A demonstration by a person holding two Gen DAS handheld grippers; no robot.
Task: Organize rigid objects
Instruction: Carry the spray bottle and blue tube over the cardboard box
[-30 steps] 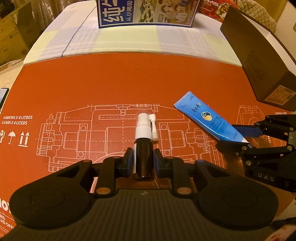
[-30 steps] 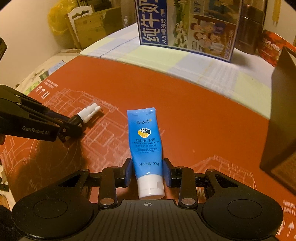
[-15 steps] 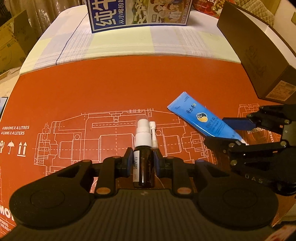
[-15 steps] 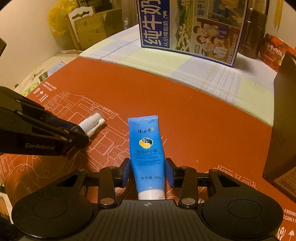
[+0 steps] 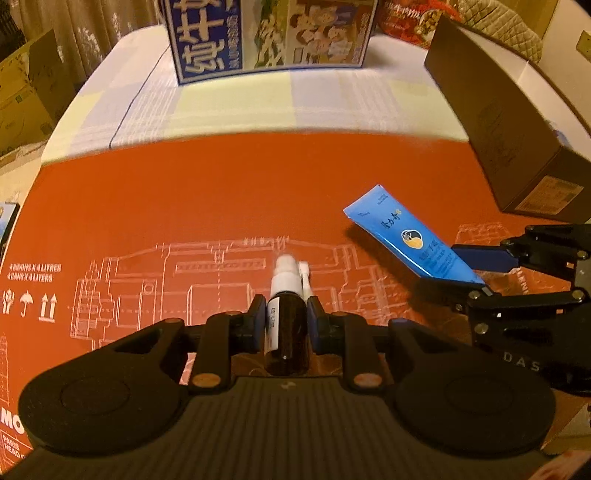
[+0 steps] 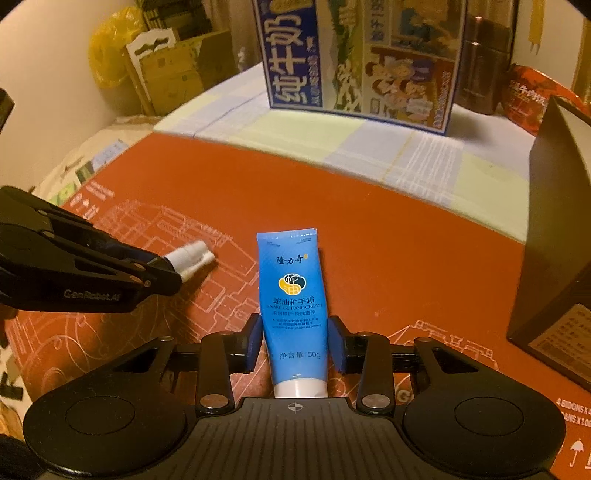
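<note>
My left gripper (image 5: 286,314) is shut on a dark brown spray bottle (image 5: 286,332) with a white nozzle, held just above the red printed cardboard sheet (image 5: 221,192). My right gripper (image 6: 294,334) is shut on a blue hand cream tube (image 6: 291,295) with a white cap, lifted off the sheet. In the left wrist view the tube (image 5: 406,236) and the right gripper (image 5: 476,271) are at the right. In the right wrist view the bottle's white nozzle (image 6: 188,256) sticks out of the left gripper (image 6: 162,273) at the left.
A blue milk carton box (image 5: 266,33) stands at the back on a checked cloth (image 5: 258,107). A dark brown cardboard box (image 5: 509,118) stands at the right. A red food pack (image 6: 532,99) and a brown flask (image 6: 484,62) are behind it.
Both grippers have risen and pulled back with their objects; the tube and the bottle have come up off the sheet. Both stay shut.
</note>
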